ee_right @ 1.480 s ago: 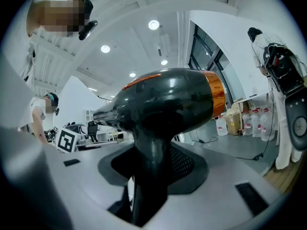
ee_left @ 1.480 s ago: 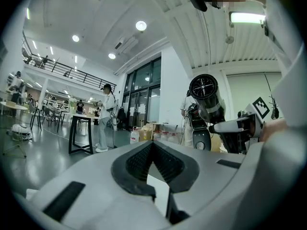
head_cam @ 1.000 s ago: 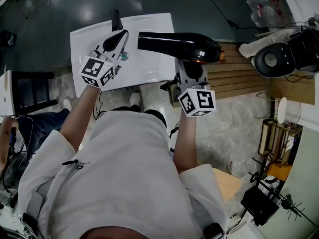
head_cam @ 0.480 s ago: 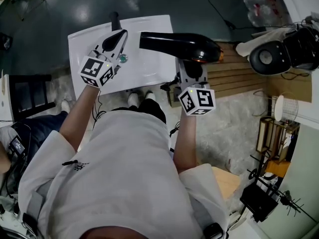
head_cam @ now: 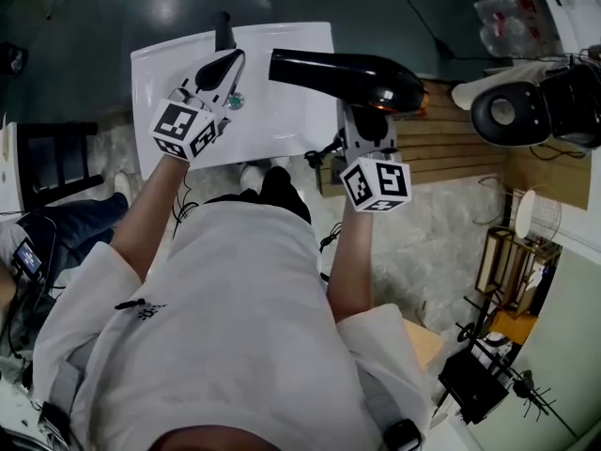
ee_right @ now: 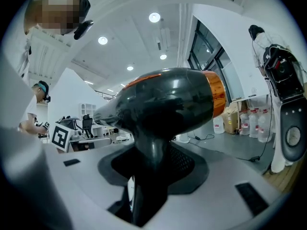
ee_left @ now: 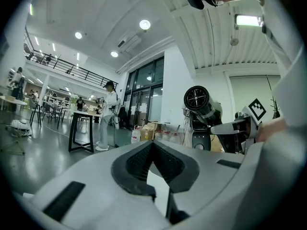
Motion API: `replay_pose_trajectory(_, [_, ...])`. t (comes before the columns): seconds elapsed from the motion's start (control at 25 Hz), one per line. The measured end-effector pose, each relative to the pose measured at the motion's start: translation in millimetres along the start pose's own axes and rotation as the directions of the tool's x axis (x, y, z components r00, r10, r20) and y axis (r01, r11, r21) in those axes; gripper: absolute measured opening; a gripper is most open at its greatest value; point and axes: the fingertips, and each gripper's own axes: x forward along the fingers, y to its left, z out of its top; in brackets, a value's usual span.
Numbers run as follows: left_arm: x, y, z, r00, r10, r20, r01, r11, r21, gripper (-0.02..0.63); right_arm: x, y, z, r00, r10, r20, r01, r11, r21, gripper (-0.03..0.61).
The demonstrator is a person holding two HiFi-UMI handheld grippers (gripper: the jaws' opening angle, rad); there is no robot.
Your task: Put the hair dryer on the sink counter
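In the head view the black hair dryer point(head_cam: 343, 75), with an orange band at its rear, hangs level, its nozzle over the right edge of the white sink counter point(head_cam: 282, 111). My right gripper point(head_cam: 368, 125) is shut on its handle from below. In the right gripper view the dryer point(ee_right: 163, 104) fills the middle and its handle runs down between the jaws of the right gripper point(ee_right: 152, 157). My left gripper point(head_cam: 225, 66) hovers over the basin near the black faucet point(head_cam: 223, 31), shut and empty. In the left gripper view my left gripper point(ee_left: 152, 145) faces the dryer's round nozzle point(ee_left: 197, 98).
A slatted wooden platform point(head_cam: 460, 144) lies right of the counter, with a round black machine point(head_cam: 512, 111) beyond it. A wire rack point(head_cam: 512, 256) stands at the right edge. A dark chair point(head_cam: 56, 163) and another person point(head_cam: 19, 261) are at the left.
The dryer in my right gripper has crept slightly up the picture along with a small shift of the view. The left gripper stays over the basin.
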Motion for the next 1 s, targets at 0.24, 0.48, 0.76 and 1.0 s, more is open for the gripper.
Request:
replay_pose_trajectory(0.24, [1.6, 12.0, -8.7, 0.999, 0.035, -0.008, -0.035, 0.999, -0.009, 0.002, 25.5, -2.3, -11.8, 0.999, 0.037, -0.023, -0.037, 0.999, 0.007, 0.169])
replay_pose_trajectory(0.48, [11.6, 16.8, -11.2, 0.997, 0.073, -0.019, -0.073, 0.997, -0.014, 0.002, 47.3, -10.8, -21.3, 0.995, 0.077, -0.063, -0.076, 0.997, 0.018, 0.169])
replay_pose_trajectory(0.76, [17.3, 27.4, -19.6, 0.991, 0.128, -0.039, -0.129, 0.991, -0.024, 0.002, 75.5, -18.3, -38.0, 0.987, 0.114, -0.11, -0.111, 0.993, 0.038, 0.169])
replay_pose_trajectory(1.0, [25.9, 37.3, -21.3, 0.981, 0.188, -0.056, -0.189, 0.982, -0.021, 0.002, 99.3, -29.7, -53.2, 0.977, 0.139, -0.162, -0.131, 0.99, 0.059, 0.169])
